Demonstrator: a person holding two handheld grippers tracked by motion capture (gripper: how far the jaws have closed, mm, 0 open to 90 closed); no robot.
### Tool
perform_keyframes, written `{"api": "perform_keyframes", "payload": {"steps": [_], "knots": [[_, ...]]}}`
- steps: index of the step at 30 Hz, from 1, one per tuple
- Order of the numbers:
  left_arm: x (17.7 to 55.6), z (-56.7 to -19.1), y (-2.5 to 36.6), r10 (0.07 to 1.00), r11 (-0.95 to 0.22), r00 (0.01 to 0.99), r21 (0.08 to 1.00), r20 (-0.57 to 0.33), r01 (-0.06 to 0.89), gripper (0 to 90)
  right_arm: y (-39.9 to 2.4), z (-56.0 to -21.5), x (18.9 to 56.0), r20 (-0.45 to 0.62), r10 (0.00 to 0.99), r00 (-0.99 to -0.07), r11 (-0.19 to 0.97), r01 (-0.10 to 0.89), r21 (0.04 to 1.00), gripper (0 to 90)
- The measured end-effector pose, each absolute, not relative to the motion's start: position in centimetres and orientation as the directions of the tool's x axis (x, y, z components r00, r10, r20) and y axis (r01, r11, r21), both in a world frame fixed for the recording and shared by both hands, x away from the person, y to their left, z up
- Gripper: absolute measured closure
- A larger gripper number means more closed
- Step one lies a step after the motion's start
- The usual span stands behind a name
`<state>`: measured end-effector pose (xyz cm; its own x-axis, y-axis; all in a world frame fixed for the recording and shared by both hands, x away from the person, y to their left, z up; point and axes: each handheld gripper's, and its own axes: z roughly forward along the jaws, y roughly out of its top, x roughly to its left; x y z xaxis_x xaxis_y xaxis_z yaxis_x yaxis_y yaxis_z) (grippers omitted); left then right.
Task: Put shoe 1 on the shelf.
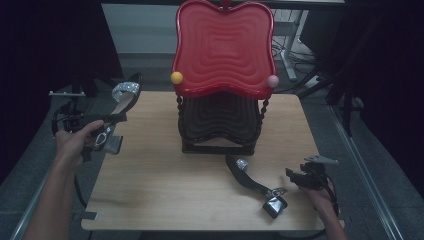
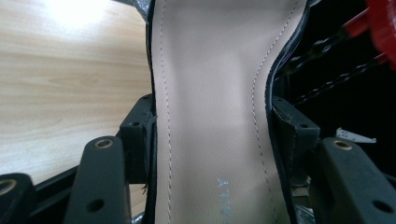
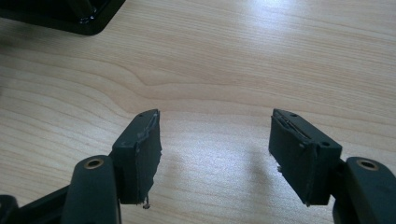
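Left gripper view showed a black heeled sandal (image 2: pixel 210 107) clamped across its beige insole by the left gripper (image 2: pixel 212 135), both pads pressed on its edges. In the high view that sandal (image 1: pixel 122 100) hung above the table's (image 1: pixel 165 185) left edge. A second sandal (image 1: pixel 255 185) lay near the front right corner, beside the right gripper (image 3: pixel 215 154), whose jaws stood apart over bare wood.

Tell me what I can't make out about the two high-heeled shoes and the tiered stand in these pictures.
- Held shoe, left gripper view: toe and heel cut off by the frame edges; insole print partly cut off.
- Shoe on the table, high view: too small and dark for detail.
- Stand's lower black tray, high view: its inside hidden under the red tray.
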<state>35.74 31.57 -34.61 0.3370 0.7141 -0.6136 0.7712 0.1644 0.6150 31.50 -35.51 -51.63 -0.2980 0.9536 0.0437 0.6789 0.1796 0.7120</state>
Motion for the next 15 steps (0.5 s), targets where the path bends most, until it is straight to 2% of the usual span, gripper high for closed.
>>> {"api": "perform_keyframes", "payload": {"steps": [15], "knots": [[37.2,-26.7,29.0,0.693,0.184,0.389,0.671,-0.607,0.719,42.5,-35.5,-51.7,31.5,0.046,0.952,-0.303,0.183,0.683,0.707,34.2]]}}
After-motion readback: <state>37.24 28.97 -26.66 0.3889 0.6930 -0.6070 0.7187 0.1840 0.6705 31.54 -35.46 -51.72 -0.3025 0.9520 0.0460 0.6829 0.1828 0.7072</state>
